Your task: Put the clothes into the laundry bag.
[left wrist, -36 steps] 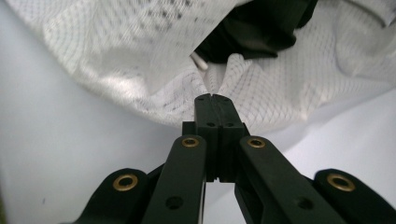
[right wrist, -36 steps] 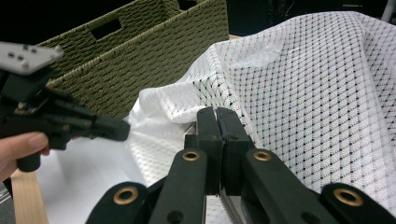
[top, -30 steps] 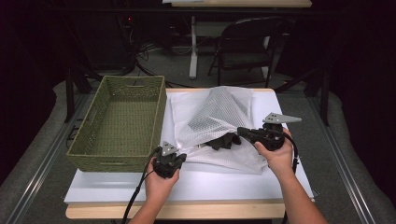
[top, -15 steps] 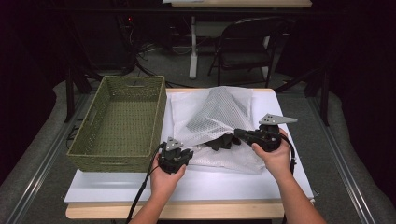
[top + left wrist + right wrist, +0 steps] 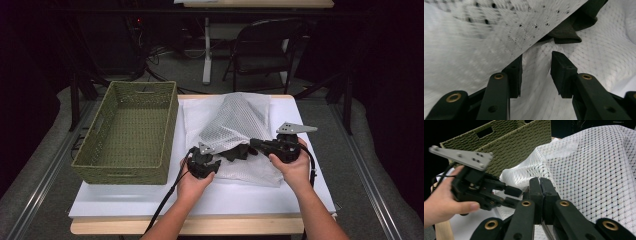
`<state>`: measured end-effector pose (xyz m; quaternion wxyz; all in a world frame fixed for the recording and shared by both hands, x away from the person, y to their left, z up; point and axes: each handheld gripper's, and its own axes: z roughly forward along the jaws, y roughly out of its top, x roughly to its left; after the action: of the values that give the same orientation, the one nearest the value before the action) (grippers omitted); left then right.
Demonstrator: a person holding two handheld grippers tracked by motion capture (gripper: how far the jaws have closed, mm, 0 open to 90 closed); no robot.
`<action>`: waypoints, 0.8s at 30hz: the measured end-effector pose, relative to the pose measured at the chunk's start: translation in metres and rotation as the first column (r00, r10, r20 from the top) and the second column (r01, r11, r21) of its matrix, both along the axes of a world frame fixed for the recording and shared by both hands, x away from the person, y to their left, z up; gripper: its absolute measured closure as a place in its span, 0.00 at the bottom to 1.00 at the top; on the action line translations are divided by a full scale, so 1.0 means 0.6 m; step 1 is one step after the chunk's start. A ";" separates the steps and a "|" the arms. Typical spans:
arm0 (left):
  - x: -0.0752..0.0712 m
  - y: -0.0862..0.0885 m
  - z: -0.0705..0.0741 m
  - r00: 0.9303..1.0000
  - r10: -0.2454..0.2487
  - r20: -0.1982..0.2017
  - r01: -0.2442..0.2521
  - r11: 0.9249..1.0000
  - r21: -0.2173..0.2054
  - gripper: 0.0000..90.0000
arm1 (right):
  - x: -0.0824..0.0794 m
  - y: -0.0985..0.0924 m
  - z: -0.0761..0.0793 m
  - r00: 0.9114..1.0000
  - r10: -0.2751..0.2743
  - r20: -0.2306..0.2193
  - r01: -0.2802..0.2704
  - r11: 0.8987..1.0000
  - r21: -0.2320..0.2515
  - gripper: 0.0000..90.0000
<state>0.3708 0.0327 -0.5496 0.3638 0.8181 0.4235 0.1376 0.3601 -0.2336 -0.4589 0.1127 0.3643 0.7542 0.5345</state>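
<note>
A white mesh bag (image 5: 231, 121) lies on the white table (image 5: 250, 192), its upper layer lifted into a tent. My right gripper (image 5: 253, 144) is shut on the bag's edge (image 5: 564, 167), holding that layer up. A dark cloth (image 5: 238, 153) sits at the bag's mouth, also seen as dark cloth (image 5: 570, 31) in the left gripper view. My left gripper (image 5: 220, 157) is at that mouth, just left of the cloth. Its jaws have just been opening and stand apart, with mesh (image 5: 536, 75) lying loose behind the gap. The left gripper (image 5: 516, 197) also appears in the right gripper view.
A green woven basket (image 5: 167, 131) stands on the table's left half, beside the bag. A cable trails from the left gripper off the front edge. Behind the table are a dark chair (image 5: 260, 50) and a desk leg.
The left gripper has slid right along the table to the bag's mouth and its jaws have parted. The right gripper has stayed still, holding the mesh up.
</note>
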 end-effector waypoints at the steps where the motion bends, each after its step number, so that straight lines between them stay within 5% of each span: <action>1: 0.002 -0.003 -0.003 1.000 -0.003 0.003 0.003 1.000 0.018 0.71 | 0.000 0.000 0.000 1.000 0.000 0.000 0.000 1.000 0.002 0.99; 6: 0.006 -0.006 -0.010 1.000 -0.026 -0.003 0.026 0.997 0.077 0.89 | 0.001 -0.001 -0.001 1.000 0.001 0.003 -0.001 1.000 -0.001 0.99; 9: 0.006 -0.006 -0.010 1.000 -0.020 0.000 0.020 0.998 0.068 0.98 | 0.001 0.000 -0.001 1.000 0.001 0.003 -0.001 1.000 0.000 0.99; 16: -0.004 -0.004 0.002 0.999 -0.038 0.032 0.036 0.998 0.046 1.00 | 0.002 0.000 -0.002 1.000 -0.002 0.004 0.002 1.000 -0.001 0.99; 24: -0.043 0.015 0.042 0.994 -0.069 0.081 0.069 0.998 -0.002 1.00 | 0.002 -0.005 0.000 1.000 -0.012 0.007 0.012 1.000 0.004 0.99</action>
<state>0.3451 0.0419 -0.5242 0.3872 0.8251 0.3804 0.1569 0.3612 -0.2364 -0.4592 0.1181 0.3672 0.7504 0.5367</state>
